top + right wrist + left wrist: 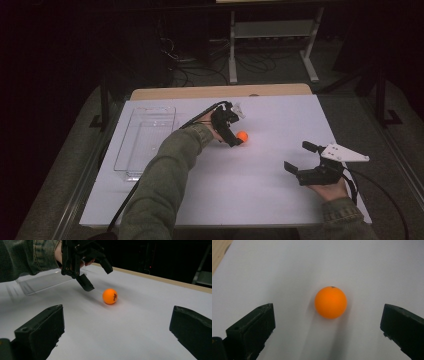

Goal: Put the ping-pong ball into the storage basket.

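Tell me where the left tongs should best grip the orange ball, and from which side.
Probably across its widest middle, coming down from above: the orange ball is round, sits free on the white table, and already lies between the open jaws of the left tongs.

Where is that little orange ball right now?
The small orange ball lies mid-table on the white sheet, just below the open left tongs.

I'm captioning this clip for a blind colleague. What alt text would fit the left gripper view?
An orange ball rests on a white table surface, centred ahead of the open left gripper, whose two black jaws stand wide apart on either side without touching it. A strip of bare wooden tabletop shows at the top left corner.
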Demonstrator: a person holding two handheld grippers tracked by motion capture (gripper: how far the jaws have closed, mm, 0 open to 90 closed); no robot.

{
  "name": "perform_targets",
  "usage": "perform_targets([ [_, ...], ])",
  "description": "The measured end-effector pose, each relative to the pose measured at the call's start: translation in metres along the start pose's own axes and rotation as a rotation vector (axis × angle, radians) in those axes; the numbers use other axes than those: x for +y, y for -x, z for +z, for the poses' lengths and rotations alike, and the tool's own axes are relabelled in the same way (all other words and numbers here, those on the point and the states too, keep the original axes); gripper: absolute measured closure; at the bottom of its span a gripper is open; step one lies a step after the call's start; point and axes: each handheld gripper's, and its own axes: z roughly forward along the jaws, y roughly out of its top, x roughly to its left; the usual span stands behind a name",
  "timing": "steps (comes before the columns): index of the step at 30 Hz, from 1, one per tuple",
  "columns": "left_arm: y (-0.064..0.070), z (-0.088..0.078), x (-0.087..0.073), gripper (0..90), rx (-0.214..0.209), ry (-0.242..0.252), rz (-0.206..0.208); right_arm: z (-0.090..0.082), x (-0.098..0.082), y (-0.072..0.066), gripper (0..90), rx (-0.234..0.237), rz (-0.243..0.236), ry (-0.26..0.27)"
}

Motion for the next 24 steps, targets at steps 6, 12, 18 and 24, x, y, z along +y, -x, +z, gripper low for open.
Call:
perform_targets([
  [6, -0.001, 0.006, -0.001, 0.0, -0.001, -0.015, 0.009, 0.0, 0.0, 0.0, 0.0, -0.001, 0.002, 0.002],
  [12, -0.003, 0.012, -0.001, 0.0, -0.006, -0.026, 0.008, 0.0, 0.0, 0.0, 0.0, 0.001, 0.003, 0.003],
  [18, -0.002, 0.016, 0.002, 0.0, -0.024, -0.028, 0.021, -0.001, 0.0, 0.0, 0.0, 0.001, 0.004, 0.003],
  [24, -0.001, 0.021, 0.005, 0.0, -0.038, -0.038, 0.031, -0.001, 0.0, 0.0, 0.0, 0.001, 0.004, 0.003],
])
